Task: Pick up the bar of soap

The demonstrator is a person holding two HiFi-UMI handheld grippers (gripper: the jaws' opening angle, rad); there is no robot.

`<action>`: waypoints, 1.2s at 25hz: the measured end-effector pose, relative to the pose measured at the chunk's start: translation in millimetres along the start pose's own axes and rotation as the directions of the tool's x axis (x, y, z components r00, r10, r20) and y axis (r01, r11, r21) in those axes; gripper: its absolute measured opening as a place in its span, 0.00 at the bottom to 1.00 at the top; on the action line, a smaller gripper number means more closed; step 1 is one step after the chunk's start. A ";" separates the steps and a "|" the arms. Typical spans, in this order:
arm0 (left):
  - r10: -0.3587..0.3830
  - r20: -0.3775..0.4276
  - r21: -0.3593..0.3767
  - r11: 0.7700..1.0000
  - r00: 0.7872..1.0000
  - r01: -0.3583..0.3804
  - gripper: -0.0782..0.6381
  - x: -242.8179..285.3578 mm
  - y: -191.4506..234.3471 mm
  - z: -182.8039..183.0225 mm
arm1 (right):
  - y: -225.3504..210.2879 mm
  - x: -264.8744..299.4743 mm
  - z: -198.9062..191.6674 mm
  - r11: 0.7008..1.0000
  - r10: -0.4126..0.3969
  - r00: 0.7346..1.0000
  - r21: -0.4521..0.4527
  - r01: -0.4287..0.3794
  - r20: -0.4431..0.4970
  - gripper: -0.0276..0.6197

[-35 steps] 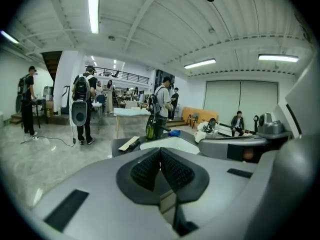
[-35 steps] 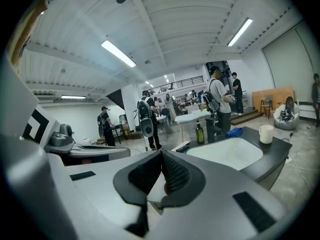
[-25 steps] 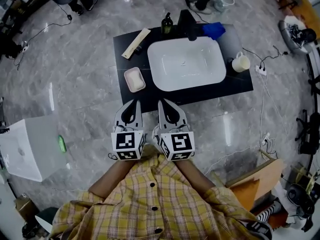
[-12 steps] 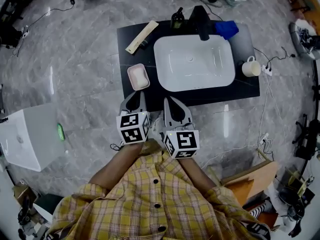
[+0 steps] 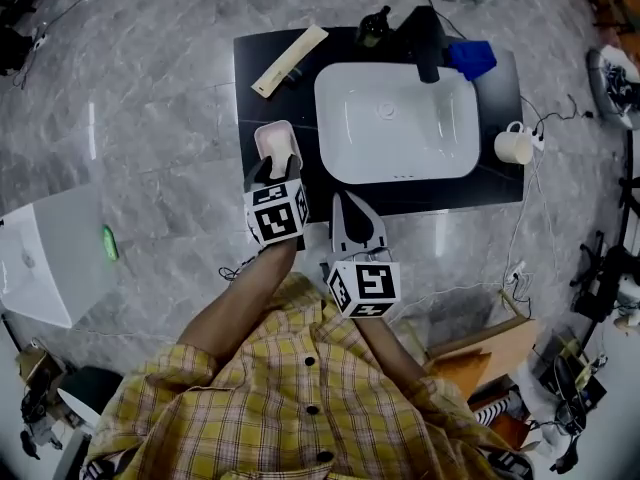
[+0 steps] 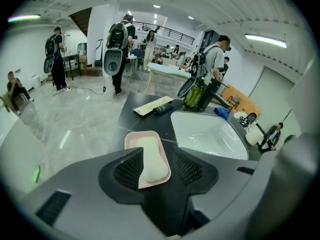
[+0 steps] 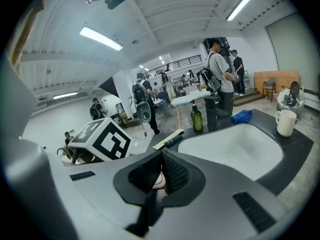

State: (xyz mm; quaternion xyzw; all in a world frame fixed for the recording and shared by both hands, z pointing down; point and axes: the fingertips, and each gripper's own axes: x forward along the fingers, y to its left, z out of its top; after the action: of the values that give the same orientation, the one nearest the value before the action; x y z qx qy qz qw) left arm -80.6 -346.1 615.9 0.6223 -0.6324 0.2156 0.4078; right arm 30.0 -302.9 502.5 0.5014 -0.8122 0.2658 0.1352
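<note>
A: On the left gripper (image 5: 277, 168), jaws opening, straddling the bar of soap (image 6: 151, 159) without pressing on it. Lying in a pink soap dish (image 6: 131, 139) near the front left corner of the table (image 5: 250, 63), just beside the white sink (image 5: 322, 118).

B: And on the right gripper (image 7: 161, 160)?

A: Jaws closed, gripping nothing, held at the table's front edge.

B: Likely to go wrong how?

A: Probably by catching the dish rim along with the soap, then lifting or tipping the dish. Could also squirt out sideways if slick and pinched on the rounded flanks. So close to the left edge, might shove the dish off onto the floor.

B: Counted up?

A: One bar of soap, one soap dish, one sink with one dark faucet (image 5: 428, 38). One green bottle (image 5: 373, 28), one blue cloth (image 5: 472, 58), one white mug (image 5: 513, 145) at the right edge. One long pale packet (image 5: 288, 61) toward the back left corner, one dark tube (image 6: 162, 109) touching it. Two grippers. Several people in the room beyond, too far off to number with confidence.
</note>
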 end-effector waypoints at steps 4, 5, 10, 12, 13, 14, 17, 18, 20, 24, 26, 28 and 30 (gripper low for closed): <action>0.013 -0.044 -0.033 0.999 0.999 -0.014 0.38 25.5 5.4 1.4 | -2.6 20.7 -2.6 1.000 0.011 1.000 -0.002 -0.011 -0.026 0.07; 0.020 -0.056 -0.038 0.999 0.998 -0.023 0.38 30.8 7.0 1.6 | -3.4 24.9 -2.7 1.000 0.014 0.999 -0.002 -0.014 -0.032 0.07; 0.077 -0.155 -0.069 0.994 0.985 -0.088 0.39 58.8 20.1 -7.4 | -6.4 41.7 -0.9 1.000 0.027 0.998 0.008 -0.027 -0.054 0.07; 0.093 -0.182 -0.073 0.992 0.979 -0.108 0.39 67.0 21.5 -10.9 | -7.8 46.8 0.3 0.999 0.034 0.998 0.006 -0.033 -0.060 0.07; 0.099 -0.188 -0.067 0.991 0.977 -0.113 0.39 69.6 21.6 -10.8 | -8.8 49.0 0.9 0.999 0.036 0.997 0.007 -0.035 -0.062 0.07; 0.105 -0.190 -0.059 0.991 0.976 -0.118 0.39 71.5 21.6 -9.8 | -10.0 51.1 1.5 0.999 0.037 0.997 0.010 -0.037 -0.064 0.07; 0.124 -0.209 -0.043 0.990 0.970 -0.136 0.39 76.6 23.9 -9.5 | -13.2 55.9 2.6 0.999 0.042 0.997 0.020 -0.041 -0.072 0.07; 0.130 -0.230 -0.043 0.989 0.965 -0.143 0.39 78.3 25.7 -12.6 | -13.8 57.5 2.9 0.999 0.045 0.996 0.023 -0.043 -0.074 0.07; 0.132 -0.276 -0.038 0.988 0.952 -0.148 0.39 81.3 28.0 -19.9 | -15.1 61.0 3.5 0.998 0.050 0.996 0.028 -0.048 -0.076 0.07; 0.141 -0.269 0.005 0.989 0.953 -0.145 0.39 84.3 31.4 -20.3 | -17.9 66.5 4.6 0.998 0.058 0.995 0.038 -0.056 -0.079 0.07; 0.143 -0.262 -0.001 0.989 0.954 -0.148 0.39 85.2 33.4 -18.9 | -18.9 67.8 5.1 0.998 0.059 0.995 0.040 -0.056 -0.080 0.07; 0.147 -0.268 -0.001 0.988 0.952 -0.153 0.39 85.2 36.7 -20.3 | -20.3 68.2 5.7 0.998 0.055 0.995 0.041 -0.052 -0.079 0.07; 0.142 -0.267 0.001 0.989 0.953 -0.147 0.39 84.2 36.8 -20.9 | -22.0 68.0 6.0 0.998 0.050 0.996 0.041 -0.047 -0.079 0.07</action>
State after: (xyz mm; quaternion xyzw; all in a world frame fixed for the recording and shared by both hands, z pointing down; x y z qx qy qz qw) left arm -101.9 -376.4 702.6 0.5360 -0.6174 0.3206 0.4782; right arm 18.5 -364.6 537.1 0.4732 -0.8127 0.3047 0.1510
